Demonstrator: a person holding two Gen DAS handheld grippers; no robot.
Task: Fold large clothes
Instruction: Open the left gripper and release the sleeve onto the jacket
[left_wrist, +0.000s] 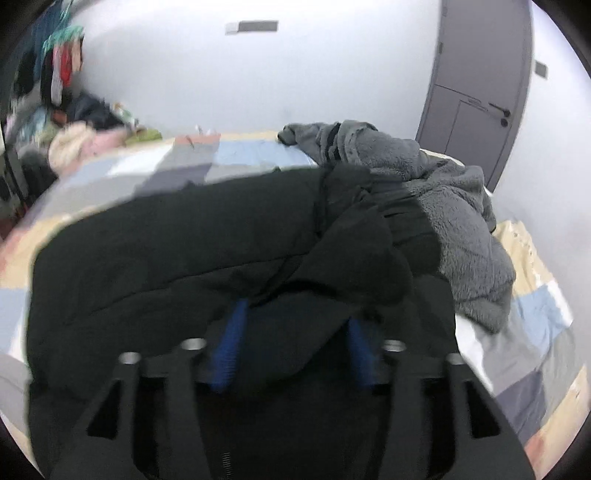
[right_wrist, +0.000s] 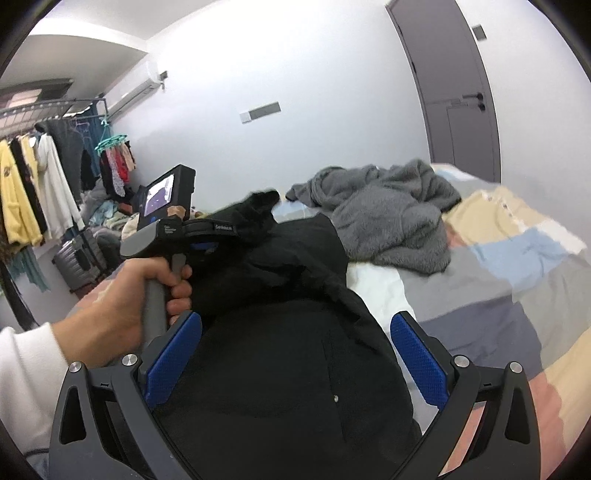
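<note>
A large black garment lies spread over the bed, bunched toward its right side. My left gripper sits low over it with its blue pads apart and a loose fold of the black cloth lying between them. In the right wrist view a hand in a white sleeve holds the left gripper, whose tips are buried in a raised end of the black garment. My right gripper hangs open above the garment's near part, its pads wide apart and pressing on nothing.
A grey fleece garment lies crumpled on the far right of the patchwork bed cover. Something white shows under the black cloth. A clothes rack, a suitcase and a clothes pile stand left; a grey door right.
</note>
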